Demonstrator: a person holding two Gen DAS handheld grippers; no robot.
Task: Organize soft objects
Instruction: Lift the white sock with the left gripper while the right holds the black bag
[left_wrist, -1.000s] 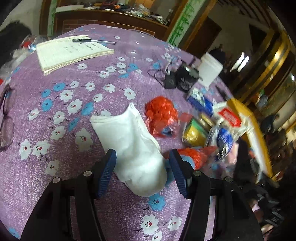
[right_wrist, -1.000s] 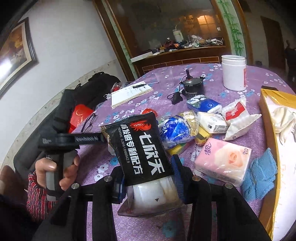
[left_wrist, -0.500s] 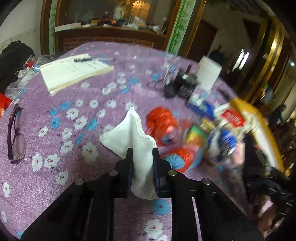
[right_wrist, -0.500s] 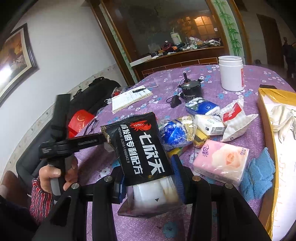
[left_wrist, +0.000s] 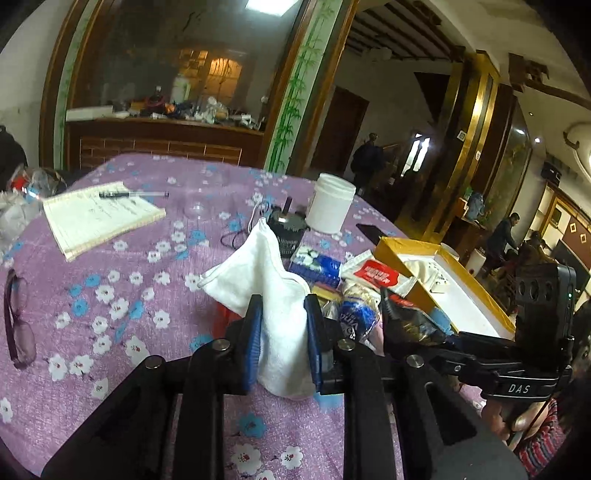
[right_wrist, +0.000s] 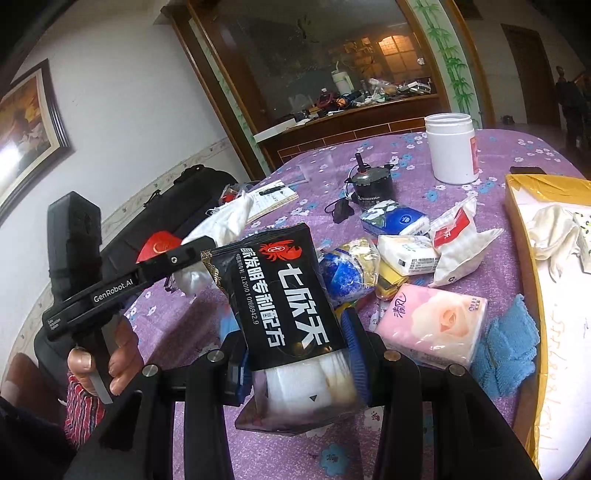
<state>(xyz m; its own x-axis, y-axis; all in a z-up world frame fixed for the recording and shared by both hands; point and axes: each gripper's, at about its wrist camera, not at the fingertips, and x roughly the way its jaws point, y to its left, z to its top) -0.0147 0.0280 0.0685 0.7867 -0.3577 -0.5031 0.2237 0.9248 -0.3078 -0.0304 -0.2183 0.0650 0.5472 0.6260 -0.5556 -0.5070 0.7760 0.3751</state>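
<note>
Left wrist view: my left gripper (left_wrist: 283, 341) is clenched on the white cloth (left_wrist: 273, 291), which stands pinched between the blue pads (left_wrist: 254, 339), its free end splaying up above the purple flowered tablecloth (left_wrist: 110, 295). On the right wrist view my right gripper (right_wrist: 295, 369) grasps the black packet (right_wrist: 284, 306) at its lower half, tilted leftward, raised over the table beside the pink tissue pack (right_wrist: 432, 325) and blue cloth (right_wrist: 506, 347).

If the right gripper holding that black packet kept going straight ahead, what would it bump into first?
Probably the blue-and-gold packet just beyond the black packet held in the right gripper; depth is hard to judge, so it might pass above it.
</note>
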